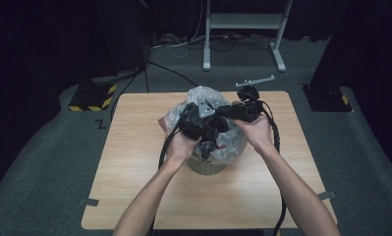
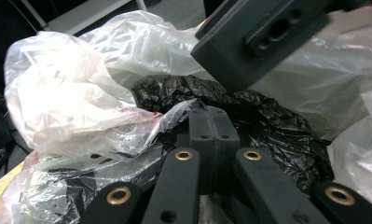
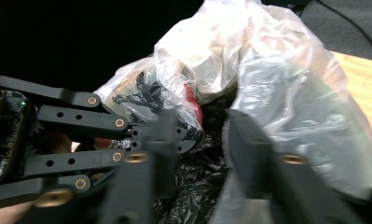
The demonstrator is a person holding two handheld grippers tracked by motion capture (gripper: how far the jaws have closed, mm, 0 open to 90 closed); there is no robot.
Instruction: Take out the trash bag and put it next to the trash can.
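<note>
With the left gripper (image 2: 210, 135) clenched on the black film (image 2: 267, 121) and the right gripper (image 3: 197, 154) released, the clear bag (image 1: 210, 98) is best spread slowly.

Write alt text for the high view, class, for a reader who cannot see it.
A person's two hands hold the left gripper and right gripper over a crumpled clear plastic bag lining a small bin at the middle of a wooden table. Grey carpet surrounds the table.

Clear plastic bag (image 1: 223, 142), black bag (image 2: 267, 116) inside, tan wooden table (image 1: 134, 187).
</note>
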